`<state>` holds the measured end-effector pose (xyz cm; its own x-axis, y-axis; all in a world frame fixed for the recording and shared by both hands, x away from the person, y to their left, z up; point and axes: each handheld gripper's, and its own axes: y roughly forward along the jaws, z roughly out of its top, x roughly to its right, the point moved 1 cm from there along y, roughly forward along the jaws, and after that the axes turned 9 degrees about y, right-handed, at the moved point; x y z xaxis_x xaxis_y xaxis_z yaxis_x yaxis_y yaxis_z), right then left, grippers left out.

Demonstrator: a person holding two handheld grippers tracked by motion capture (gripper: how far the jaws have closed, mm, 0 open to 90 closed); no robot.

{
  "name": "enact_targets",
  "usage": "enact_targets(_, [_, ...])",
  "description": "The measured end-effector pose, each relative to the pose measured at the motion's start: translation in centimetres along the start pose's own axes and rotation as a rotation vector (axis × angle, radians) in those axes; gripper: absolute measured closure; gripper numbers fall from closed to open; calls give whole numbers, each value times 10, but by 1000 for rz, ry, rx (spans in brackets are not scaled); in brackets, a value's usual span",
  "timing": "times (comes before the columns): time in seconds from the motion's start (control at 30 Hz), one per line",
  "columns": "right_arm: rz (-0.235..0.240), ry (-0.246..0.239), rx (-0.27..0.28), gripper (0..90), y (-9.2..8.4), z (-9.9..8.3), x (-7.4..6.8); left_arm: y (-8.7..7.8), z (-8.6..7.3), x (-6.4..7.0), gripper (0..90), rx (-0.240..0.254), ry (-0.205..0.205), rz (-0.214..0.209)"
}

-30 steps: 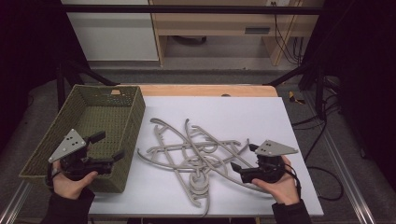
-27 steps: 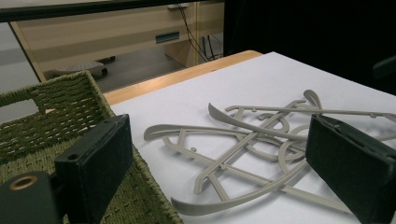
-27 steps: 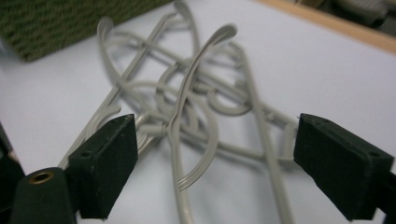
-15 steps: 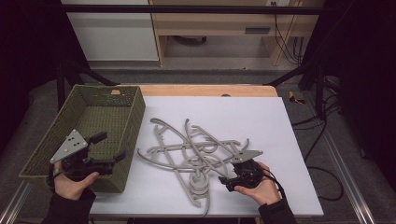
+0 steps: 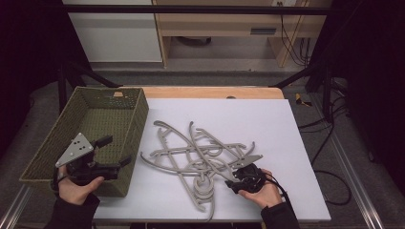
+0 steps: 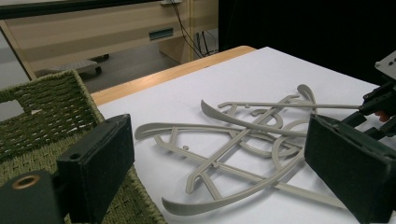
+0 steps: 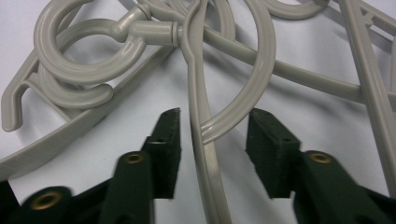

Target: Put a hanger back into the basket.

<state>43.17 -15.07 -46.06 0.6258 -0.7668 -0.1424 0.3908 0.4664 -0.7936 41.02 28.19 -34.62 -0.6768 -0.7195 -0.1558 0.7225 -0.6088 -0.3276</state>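
Right gripper view: right tool (image 7: 212, 140) closing around hangers (image 7: 205, 93).

From my remote seat I log: tangled pile of grey plastic clothes hangers (image 5: 200, 155) on the white-topped table (image 5: 286, 129), mid-table; green woven rectangular basket (image 5: 90, 119) on the left edge, just beside the pile — left gripper (image 5: 107, 155) over its near right corner, right gripper (image 5: 234, 179) at the pile's near right side.

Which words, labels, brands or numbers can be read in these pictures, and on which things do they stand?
None: no readable text stands on the grey hangers, the green woven basket, the white table top or the wooden furniture behind.
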Motion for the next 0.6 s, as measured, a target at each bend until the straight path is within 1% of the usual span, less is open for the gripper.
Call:
enact_targets(0.03, [-3,-1,2,621,0,0,0,0,0,0,79,-1,-1,0])
enact_targets(0.07, [6,-8,-1,636,1,0,2,0,-1,0,79,-2,-2,0])
enact_targets(0.2, [11,5,-6,640,2,0,1,3,-1,1,80,-9,2,-6])
enact_targets(0.23, [7,-6,-16,640,2,0,2,3,-1,1,79,-10,3,-6])
enact_targets(0.27, [7,-13,-14,640,3,0,2,4,-1,2,79,-11,4,-7])
enact_targets(0.3, [14,-5,-14,643,4,0,2,4,-1,2,80,-12,8,-6])
enact_targets(0.43, [21,-1,-26,660,5,0,1,4,-1,2,80,-13,9,-9])
enact_targets(0.5, [30,10,-34,698,4,0,2,4,-1,2,80,-13,9,-10])
enact_targets(0.53, [26,15,-34,717,3,0,3,4,-1,2,80,-13,10,-9])
enact_targets(0.57, [37,7,-39,721,2,1,4,4,-1,2,80,-12,10,-9])
enact_targets(0.6, [37,7,-39,721,2,1,4,4,-1,2,80,-11,10,-10])
